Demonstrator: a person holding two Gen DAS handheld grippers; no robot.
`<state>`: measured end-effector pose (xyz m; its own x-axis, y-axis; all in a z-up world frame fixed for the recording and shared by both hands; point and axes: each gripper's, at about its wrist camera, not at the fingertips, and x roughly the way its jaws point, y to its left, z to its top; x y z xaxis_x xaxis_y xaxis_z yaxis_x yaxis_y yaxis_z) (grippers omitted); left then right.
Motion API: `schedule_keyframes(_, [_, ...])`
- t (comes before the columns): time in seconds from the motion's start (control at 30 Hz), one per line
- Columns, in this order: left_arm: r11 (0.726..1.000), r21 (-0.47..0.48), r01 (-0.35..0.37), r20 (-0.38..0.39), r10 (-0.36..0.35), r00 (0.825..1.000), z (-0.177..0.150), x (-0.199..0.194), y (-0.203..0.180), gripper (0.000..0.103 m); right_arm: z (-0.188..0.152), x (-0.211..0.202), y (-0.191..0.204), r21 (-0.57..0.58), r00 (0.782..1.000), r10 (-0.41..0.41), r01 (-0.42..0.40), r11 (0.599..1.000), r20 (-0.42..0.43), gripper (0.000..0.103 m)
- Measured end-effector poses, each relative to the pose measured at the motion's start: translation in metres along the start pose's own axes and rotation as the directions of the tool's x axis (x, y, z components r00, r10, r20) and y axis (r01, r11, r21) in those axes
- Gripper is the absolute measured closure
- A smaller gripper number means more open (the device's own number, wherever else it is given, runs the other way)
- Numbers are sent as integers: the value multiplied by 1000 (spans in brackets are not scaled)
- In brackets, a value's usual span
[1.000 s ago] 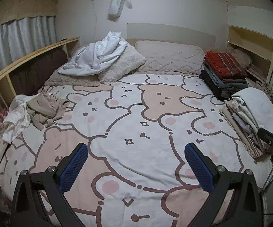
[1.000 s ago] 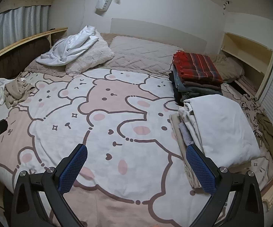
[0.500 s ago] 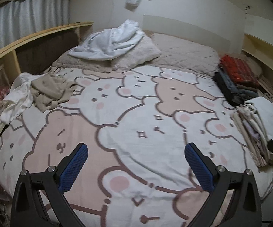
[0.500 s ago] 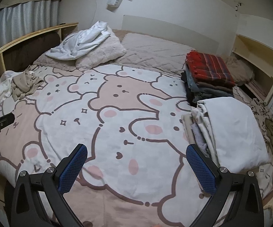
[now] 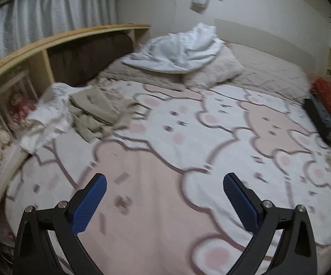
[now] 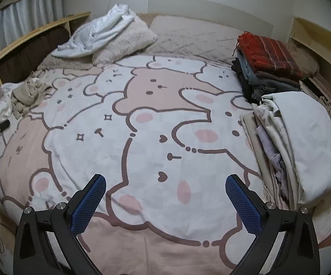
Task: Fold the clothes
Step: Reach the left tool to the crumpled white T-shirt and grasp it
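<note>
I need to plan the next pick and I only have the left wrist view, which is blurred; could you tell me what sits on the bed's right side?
Observer: A folded pile topped by a red plaid cloth sits near the headboard.
Operator: Is anything nearer than that?
Observer: Yes, a second folded pile with a white sheet on top.
Operator: Is the right gripper holding anything?
Observer: No, the right gripper is open above the bear blanket.
</note>
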<state>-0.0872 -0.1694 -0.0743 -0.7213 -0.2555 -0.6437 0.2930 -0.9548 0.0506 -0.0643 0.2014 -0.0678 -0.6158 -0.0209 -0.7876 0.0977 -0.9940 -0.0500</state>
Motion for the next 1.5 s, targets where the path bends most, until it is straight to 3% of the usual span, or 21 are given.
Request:
schedule_keyframes(0.1, [996,16,-89,34,88,996,11,19,28,1,7,8,5,-3,1000,-6,6,1000,-14,0])
schedule_keyframes(0.23, [976,24,-217,48,216,975,31,49,89,2,17,19,7,42,999,-25,26,999,-27,0])
schedule_keyframes(0.33, [929,20,-368,50,367,929,48,73,143,2,24,30,10,60,999,-26,29,998,-43,0])
schedule_keyframes(0.4, [879,-8,-476,44,476,878,60,93,181,2,27,37,15,57,998,-38,42,997,-56,0])
schedule_keyframes(0.63, [772,-123,-624,-85,618,782,86,163,283,2,37,62,39,10,992,-62,64,998,-111,0])
schedule_keyframes(0.8, [735,-194,-650,-192,622,759,92,192,326,2,45,72,58,-43,988,-96,91,995,-124,0])
schedule_keyframes(0.93, [742,-224,-632,-260,579,773,90,214,347,2,50,80,70,-80,984,-109,99,992,-141,0])
schedule_keyframes(0.97, [743,-230,-629,-268,572,775,90,218,352,18,51,82,73,-89,983,-109,97,991,-144,0])
schedule_keyframes(1.0, [756,-243,-608,-278,546,790,90,220,355,45,52,83,77,-97,983,-107,94,991,-147,0])
schedule_keyframes(1.03, [768,-257,-587,-287,519,805,90,223,359,54,53,85,80,-105,983,-106,90,990,-149,0])
schedule_keyframes(1.1, [799,-306,-518,-291,439,850,90,224,366,83,54,88,88,-126,983,-102,83,988,-153,0])
schedule_keyframes(1.13, [811,-324,-487,-286,406,868,90,223,367,88,54,89,91,-137,983,-99,78,988,-153,0])
schedule_keyframes(1.27, [861,-276,-428,-245,368,897,94,204,351,94,55,90,104,-160,985,-75,50,986,-153,0])
schedule_keyframes(1.4, [926,-228,-301,-124,279,952,100,160,317,95,54,89,107,-151,986,-45,20,988,-159,0])
schedule_keyframes(1.5, [970,-153,-186,-70,177,982,102,126,277,96,54,84,105,-133,988,-20,0,991,-152,0])
